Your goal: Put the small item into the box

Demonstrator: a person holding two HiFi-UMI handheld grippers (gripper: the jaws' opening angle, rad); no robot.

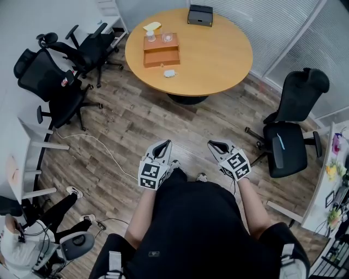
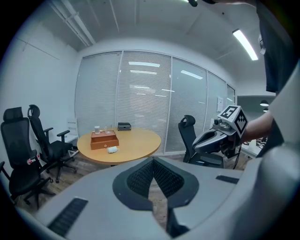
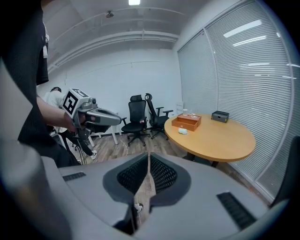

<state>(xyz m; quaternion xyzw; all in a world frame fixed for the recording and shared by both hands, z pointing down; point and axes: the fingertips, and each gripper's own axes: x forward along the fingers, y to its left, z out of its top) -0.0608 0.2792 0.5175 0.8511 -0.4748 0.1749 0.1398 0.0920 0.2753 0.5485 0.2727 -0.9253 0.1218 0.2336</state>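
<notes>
A brown wooden box (image 1: 161,50) stands open on the round table (image 1: 218,54), far ahead of me. The small white item (image 1: 169,73) lies on the tabletop just in front of the box. Both grippers are held low at my waist, well short of the table. My left gripper (image 1: 165,144) is shut and empty, as is my right gripper (image 1: 214,144). In the left gripper view the box (image 2: 105,139) and the item (image 2: 112,150) are small and distant beyond the closed jaws. The right gripper view shows the box (image 3: 186,122) and the item (image 3: 183,131) from the other side.
A black case (image 1: 200,15), a white bottle (image 1: 150,36) and a glass (image 1: 168,37) sit on the table behind the box. Black office chairs (image 1: 60,82) stand at the left, another chair (image 1: 292,131) at the right. A white cable (image 1: 98,144) crosses the wooden floor. A seated person (image 1: 32,240) is at lower left.
</notes>
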